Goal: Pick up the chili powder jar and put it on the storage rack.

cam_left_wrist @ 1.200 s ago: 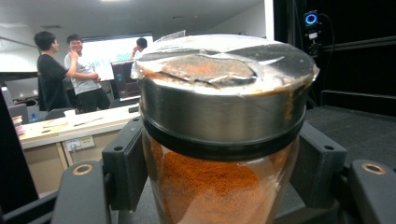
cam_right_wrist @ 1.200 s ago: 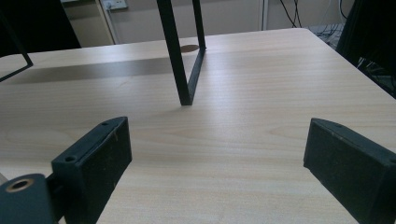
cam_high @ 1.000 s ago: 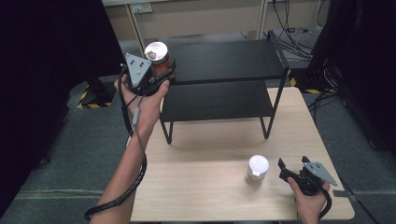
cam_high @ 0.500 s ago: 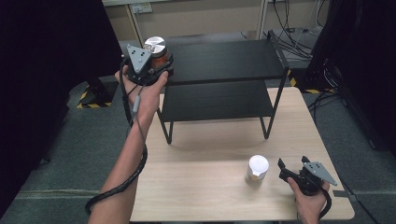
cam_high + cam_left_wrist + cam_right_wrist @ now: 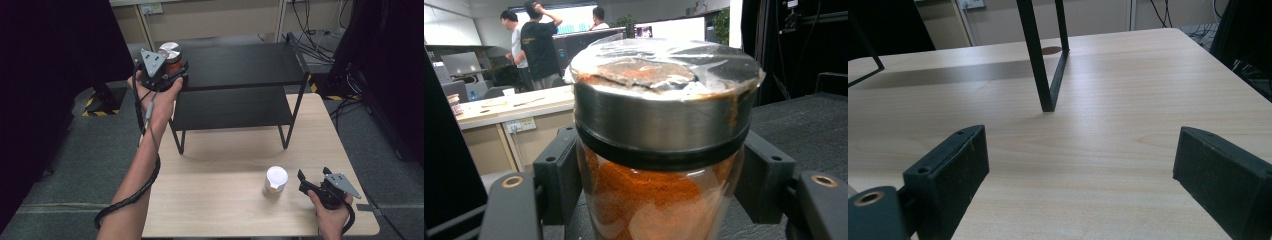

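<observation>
Here my left gripper [image 5: 167,70] is clamped on a spice jar [image 5: 171,56], up at the far left of the scene, at the left end of the black shelf rack's [image 5: 240,65] top board. In the left gripper view the jar [image 5: 659,150] stands upright between my two black jaws, which press its glass sides from both flanks. It holds orange-red powder, and its metal lid band is topped with clear film dusted with the same powder. Whether its base rests on the board or hangs just above it, I cannot tell. Behind it the dark top of the rack [image 5: 804,120] runs off to the right.

My right gripper [image 5: 312,184] sits at the near right of the wooden table [image 5: 220,205], low over the surface, its jaws wide apart with nothing between them. In the right gripper view the bare tabletop [image 5: 1098,150] lies between my pads, and a leg of the rack [image 5: 1040,70] stands farther off.

A second container with a white lid [image 5: 275,181] stands upright on the table just left of my right gripper, near it but apart from the jaws.
</observation>
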Motion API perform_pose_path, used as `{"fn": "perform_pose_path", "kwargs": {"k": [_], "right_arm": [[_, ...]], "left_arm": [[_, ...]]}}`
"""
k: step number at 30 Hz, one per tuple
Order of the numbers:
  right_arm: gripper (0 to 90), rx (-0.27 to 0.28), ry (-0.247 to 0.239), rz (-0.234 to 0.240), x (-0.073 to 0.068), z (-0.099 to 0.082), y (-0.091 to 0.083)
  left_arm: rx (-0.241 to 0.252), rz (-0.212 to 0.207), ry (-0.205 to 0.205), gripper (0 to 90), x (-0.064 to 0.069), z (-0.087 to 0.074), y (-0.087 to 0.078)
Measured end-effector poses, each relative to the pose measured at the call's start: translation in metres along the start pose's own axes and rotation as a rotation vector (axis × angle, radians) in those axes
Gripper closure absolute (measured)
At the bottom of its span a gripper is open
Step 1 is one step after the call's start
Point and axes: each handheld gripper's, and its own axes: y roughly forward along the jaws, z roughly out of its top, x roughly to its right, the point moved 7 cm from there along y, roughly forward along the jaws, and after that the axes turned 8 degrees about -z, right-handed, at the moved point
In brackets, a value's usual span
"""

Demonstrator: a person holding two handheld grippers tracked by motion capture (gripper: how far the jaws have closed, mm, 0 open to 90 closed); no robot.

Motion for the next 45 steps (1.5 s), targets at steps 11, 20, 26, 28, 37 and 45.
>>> {"fn": "perform_pose_path", "kwargs": {"k": [11,20,26,28,37,45], "right_arm": [[7.8,0.002,-0.004,0.000,0.000,0.000,0.000],[7.8,0.000,-0.005,0.002,0.000,0.000,0.000],[7.8,-0.001,-0.008,0.003,-0.001,0.000,0.000],[7.8,-0.001,-0.007,0.003,-0.001,0.000,0.000],[7.8,0.000,-0.006,0.004,-0.001,0.000,0.000],[7.8,-0.001,-0.009,0.003,-0.001,0.000,0.000]], "left_arm": [[-0.002,-0.006,-0.026,30.3,-0.004,-0.001,0.008],[0.004,-0.014,-0.085,30.2,-0.010,-0.003,0.012],[0.004,-0.017,-0.099,30.1,-0.012,-0.003,0.012],[0.003,-0.018,-0.107,30.0,-0.012,-0.003,0.012],[0.023,0.004,-0.088,19.2,-0.006,-0.001,0.007],[0.035,0.033,-0.053,14.9,-0.003,-0.002,-0.006]]}}
